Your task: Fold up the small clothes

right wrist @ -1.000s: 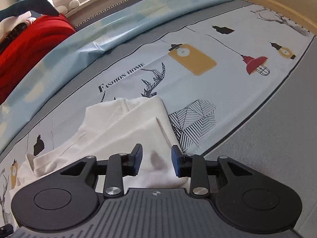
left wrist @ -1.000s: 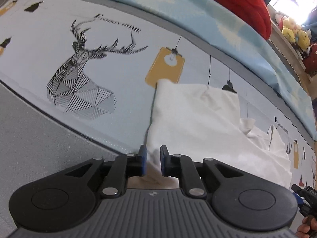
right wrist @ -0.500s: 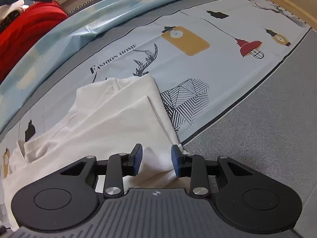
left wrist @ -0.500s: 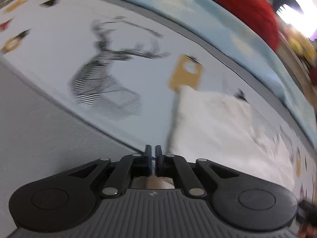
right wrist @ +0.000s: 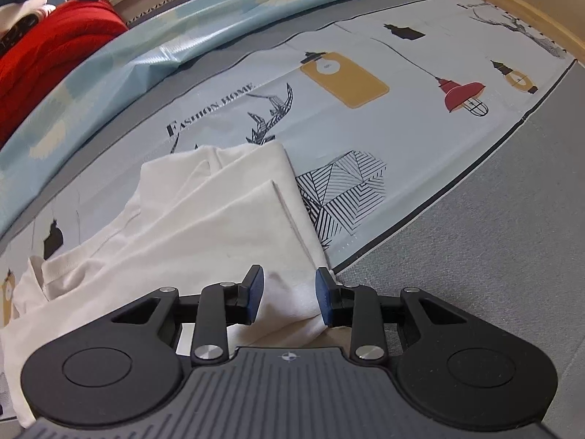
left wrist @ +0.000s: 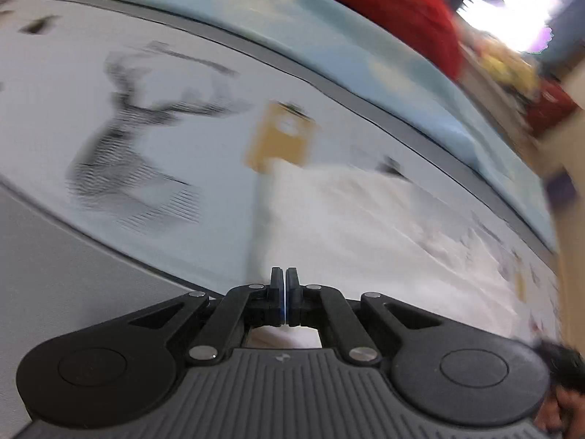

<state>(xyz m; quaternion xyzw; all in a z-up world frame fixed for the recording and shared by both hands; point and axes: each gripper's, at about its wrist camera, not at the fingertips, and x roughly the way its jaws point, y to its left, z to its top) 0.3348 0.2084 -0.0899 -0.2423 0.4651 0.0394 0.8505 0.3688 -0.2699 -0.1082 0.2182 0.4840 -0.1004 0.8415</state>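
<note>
A white garment (right wrist: 204,226), partly folded, lies on a printed bed sheet (right wrist: 420,135). In the blurred left wrist view the white garment (left wrist: 351,226) spreads to the right, and its left edge runs straight down into my left gripper (left wrist: 284,285). That gripper's jaws are pressed together on the cloth's near left corner. My right gripper (right wrist: 289,292) sits low over the near right corner. Its jaws stand apart, with a hump of cloth between the blue pads (right wrist: 254,292).
The sheet shows a deer print (left wrist: 124,153), a yellow lamp print (right wrist: 343,80) and lettering. A light blue cover (right wrist: 153,44) and a red blanket (right wrist: 47,55) lie at the far side. Grey mattress fabric (right wrist: 493,256) lies to the right. A hand (left wrist: 559,409) shows at the lower right.
The left jaws have come together at the garment's near left corner, and that view has shifted and blurred. The right gripper has settled onto the near right corner, jaws unchanged.
</note>
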